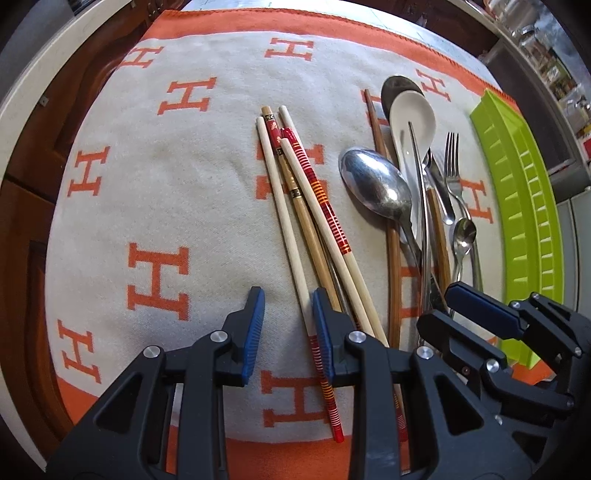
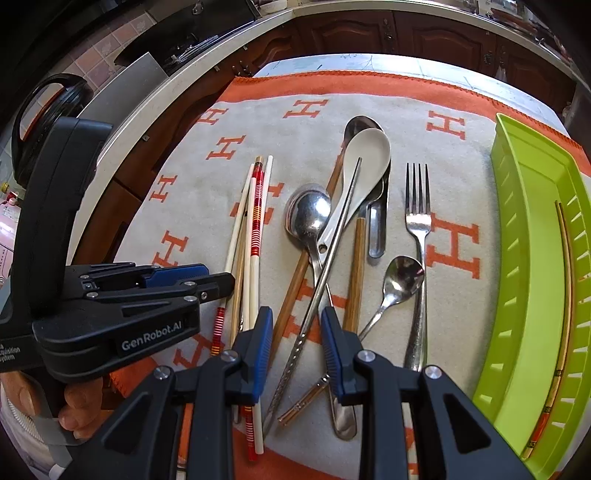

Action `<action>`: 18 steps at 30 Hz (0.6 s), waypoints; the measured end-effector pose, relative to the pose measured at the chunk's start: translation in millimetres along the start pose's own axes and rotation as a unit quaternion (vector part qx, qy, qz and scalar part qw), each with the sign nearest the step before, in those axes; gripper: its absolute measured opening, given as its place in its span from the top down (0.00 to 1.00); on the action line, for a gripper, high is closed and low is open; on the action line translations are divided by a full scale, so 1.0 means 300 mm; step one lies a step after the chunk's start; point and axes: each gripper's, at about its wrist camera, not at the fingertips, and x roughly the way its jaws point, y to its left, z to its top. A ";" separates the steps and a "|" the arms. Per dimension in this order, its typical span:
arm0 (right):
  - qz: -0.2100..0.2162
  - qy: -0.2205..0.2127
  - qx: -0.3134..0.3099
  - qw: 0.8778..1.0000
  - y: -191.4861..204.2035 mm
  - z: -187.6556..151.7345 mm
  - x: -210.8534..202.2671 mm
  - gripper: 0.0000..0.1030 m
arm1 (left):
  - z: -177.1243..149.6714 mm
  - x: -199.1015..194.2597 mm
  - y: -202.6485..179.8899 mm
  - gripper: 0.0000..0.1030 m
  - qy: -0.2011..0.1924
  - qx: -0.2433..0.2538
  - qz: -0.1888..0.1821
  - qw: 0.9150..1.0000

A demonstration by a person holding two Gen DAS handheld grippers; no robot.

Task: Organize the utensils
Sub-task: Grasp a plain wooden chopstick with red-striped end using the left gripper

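Several chopsticks [image 1: 295, 206] lie bundled on an orange-and-cream cloth [image 1: 177, 177], also in the right wrist view [image 2: 255, 221]. To their right lies a heap of a white ceramic spoon [image 2: 364, 162], a large steel spoon [image 2: 308, 214], a small steel spoon [image 2: 400, 278], a fork [image 2: 418, 218] and a metal chopstick [image 2: 325, 277]. My left gripper [image 1: 289, 332] is open and empty, low over the near ends of the chopsticks. My right gripper [image 2: 297, 356] is open and empty, with the metal chopstick passing between its fingers. A green tray [image 2: 532, 280] holds a chopstick [image 2: 565, 295].
The green tray [image 1: 524, 206] lies along the cloth's right edge. Brown cabinets [image 2: 369, 33] and a pale counter edge run behind the table. A black kettle [image 2: 48, 107] stands far left. The right gripper [image 1: 476, 310] shows in the left wrist view, the left gripper [image 2: 218, 282] in the right one.
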 end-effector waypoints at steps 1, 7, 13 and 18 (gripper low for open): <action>0.001 0.000 -0.002 1.000 0.002 0.001 0.000 0.74 | 0.005 0.004 -0.008 0.77 0.001 0.003 0.002 1.000; 0.003 -0.003 -0.009 1.000 0.018 0.002 -0.003 0.74 | 0.014 0.008 0.014 0.96 -0.001 -0.017 0.001 1.000; 0.015 -0.001 -0.016 1.000 0.040 0.006 -0.003 0.74 | -0.004 0.010 0.101 0.97 0.002 -0.057 -0.044 0.997; 0.042 0.014 -0.024 0.999 0.078 0.016 0.029 0.74 | -0.040 0.003 0.151 0.97 0.000 -0.076 -0.062 0.995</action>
